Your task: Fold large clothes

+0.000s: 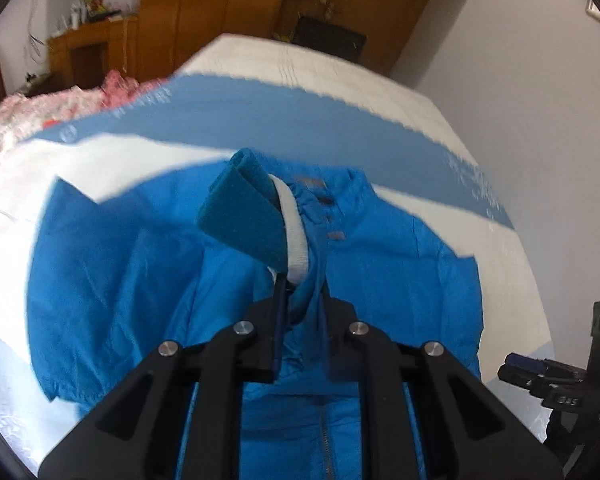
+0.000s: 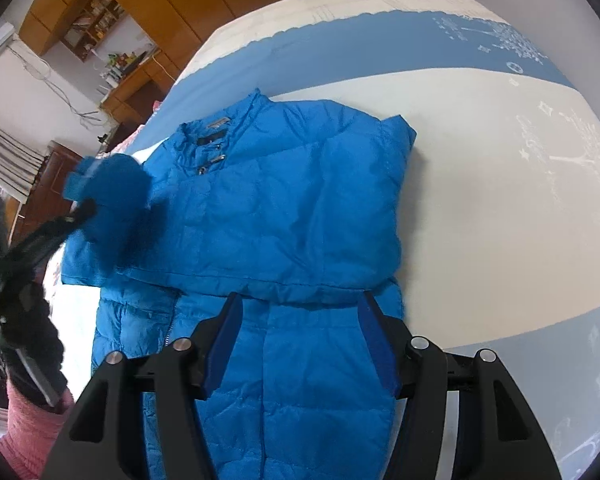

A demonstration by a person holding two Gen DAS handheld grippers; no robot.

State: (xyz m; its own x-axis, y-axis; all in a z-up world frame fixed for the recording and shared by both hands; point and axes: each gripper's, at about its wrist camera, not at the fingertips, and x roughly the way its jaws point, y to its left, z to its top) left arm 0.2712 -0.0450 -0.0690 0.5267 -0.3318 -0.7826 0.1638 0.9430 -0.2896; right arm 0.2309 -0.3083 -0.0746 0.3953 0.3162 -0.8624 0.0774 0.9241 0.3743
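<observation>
A bright blue padded jacket lies front up on the bed, collar toward the far side, one sleeve folded across the chest. My left gripper is shut on the jacket's sleeve cuff, teal fleece with a white band, and holds it up above the jacket's chest. In the right wrist view the left gripper shows at the left with the raised cuff. My right gripper is open and empty, just above the jacket's lower half.
The bed has a white cover with light blue bands. A pink floral blanket lies at its far left. Wooden wardrobes and shelves stand behind. The right gripper shows at the lower right in the left wrist view.
</observation>
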